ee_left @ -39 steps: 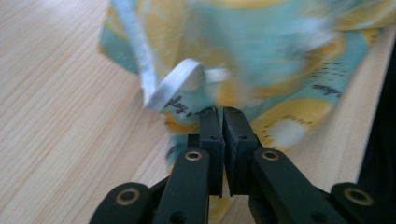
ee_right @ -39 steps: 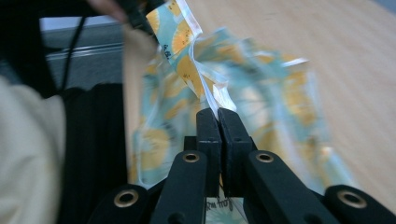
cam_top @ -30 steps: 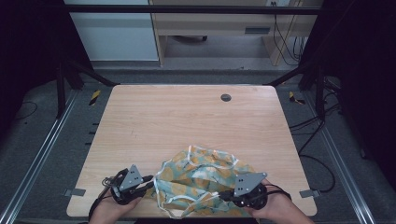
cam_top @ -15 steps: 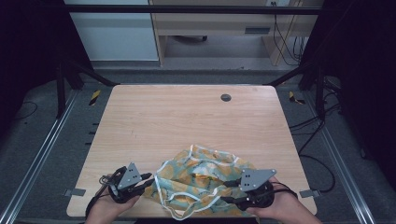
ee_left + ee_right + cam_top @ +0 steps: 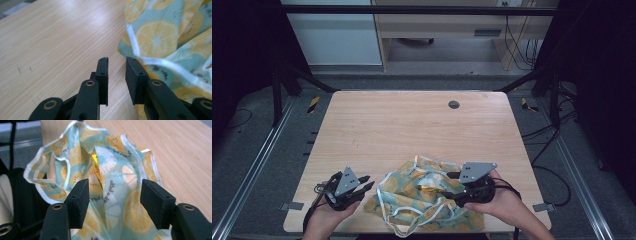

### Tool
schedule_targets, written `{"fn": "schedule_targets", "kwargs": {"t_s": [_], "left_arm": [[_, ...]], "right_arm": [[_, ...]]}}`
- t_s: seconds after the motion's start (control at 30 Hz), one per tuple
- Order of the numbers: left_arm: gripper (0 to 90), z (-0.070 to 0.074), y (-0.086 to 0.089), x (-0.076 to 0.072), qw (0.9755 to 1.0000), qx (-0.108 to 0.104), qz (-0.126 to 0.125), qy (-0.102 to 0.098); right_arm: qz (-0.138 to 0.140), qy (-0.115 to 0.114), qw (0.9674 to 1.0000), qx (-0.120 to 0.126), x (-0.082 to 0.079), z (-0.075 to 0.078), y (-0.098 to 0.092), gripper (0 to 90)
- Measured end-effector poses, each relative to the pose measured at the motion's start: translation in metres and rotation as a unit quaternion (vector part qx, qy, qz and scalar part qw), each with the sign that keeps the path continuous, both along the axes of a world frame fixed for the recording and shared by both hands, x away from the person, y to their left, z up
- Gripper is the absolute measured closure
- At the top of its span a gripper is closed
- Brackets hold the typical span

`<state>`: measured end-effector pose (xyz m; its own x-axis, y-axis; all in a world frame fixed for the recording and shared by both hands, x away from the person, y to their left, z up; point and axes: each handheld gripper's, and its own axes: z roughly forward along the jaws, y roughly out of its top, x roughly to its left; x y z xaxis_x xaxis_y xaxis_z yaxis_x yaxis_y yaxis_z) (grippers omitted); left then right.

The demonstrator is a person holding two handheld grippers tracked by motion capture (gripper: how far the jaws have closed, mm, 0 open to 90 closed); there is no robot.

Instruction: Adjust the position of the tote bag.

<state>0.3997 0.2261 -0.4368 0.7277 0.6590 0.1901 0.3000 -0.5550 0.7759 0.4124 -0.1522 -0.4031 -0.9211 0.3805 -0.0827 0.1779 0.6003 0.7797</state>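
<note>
- Teal cloth printed with lemon slices and edged in white binding, the cloth lies crumpled on the wooden table, close to the near edge and a little right of that edge's middle (a white strap loops off its front, toward the table's rim).
- Far across the table from the cloth, near the back edge, sits a small dark round grommet.
- The left gripper rests low over the table just left of the cloth, held in the person's left hand, its tips pointing at the cloth's left edge.
- In the left gripper view its jaws stand a narrow gap apart with bare wood between them; the cloth's white-bound edge drapes just over the tip of the right-hand jaw (whether it actually touches I cannot tell). Nothing is pinched there.
- The right gripper sits over the cloth's right part, carried by the person's right hand, with the grey plate on its top.
- Its jaws have just been opening: in the right gripper view they stand wide, a ridge of cloth rising between them, and neither pad presses on the fabric.
- A bright yellow patch shows inside the folds beyond those jaws.
</note>
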Motion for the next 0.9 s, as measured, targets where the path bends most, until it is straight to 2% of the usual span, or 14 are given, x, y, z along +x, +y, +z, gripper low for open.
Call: {"fn": "schedule_targets", "kwargs": {"t_s": [0.13, 0.23, 0.3, 0.33, 0.47, 0.53, 0.73, 0.8, 0.9], "left_arm": [[70.4, 0.008, -0.014, -0.003, 0.9996, -0.009, -0.026, 0.0], [68.6, 0.009, -0.026, -0.005, 0.9988, -0.022, -0.043, 0.004], [67.0, 0.01, -0.035, -0.008, 0.9982, -0.023, -0.055, 0.004], [66.0, 0.01, -0.04, -0.009, 0.9977, -0.023, -0.063, 0.004], [60.4, 0.009, -0.059, -0.015, 0.9955, -0.018, -0.092, 0.008], [56.7, 0.006, -0.069, -0.017, 0.9943, -0.015, -0.105, 0.013], [47.6, -0.009, -0.096, -0.023, 0.9892, 0.002, -0.143, 0.035], [44.9, -0.012, -0.101, -0.024, 0.9888, 0.007, -0.146, 0.031], [43.8, -0.016, -0.108, -0.022, 0.9878, 0.0, -0.152, 0.034]], "right_arm": [[-0.002, 0.003, 0.9998, -0.019, 0.0, -0.007, 0.006, 41.5], [-0.019, -0.002, 0.9992, -0.035, 0.001, -0.011, 0.005, 47.7], [-0.029, -0.001, 0.9989, -0.037, 0.003, -0.012, 0.003, 55.0], [-0.032, 0.001, 0.9987, -0.039, 0.004, -0.013, 0.002, 62.3], [-0.023, 0.01, 0.9992, -0.031, 0.005, -0.012, 0.0, 83.3], [-0.026, 0.009, 0.9993, -0.026, 0.005, -0.009, -0.001, 89.3], [-0.022, 0.009, 0.9997, -0.009, 0.005, 0.0, -0.003, 90.0], [-0.022, 0.005, 0.9997, -0.007, 0.007, 0.004, -0.002, 90.0], [-0.024, 0.002, 0.9997, 0.0, 0.011, 0.01, -0.001, 90.0]]}}
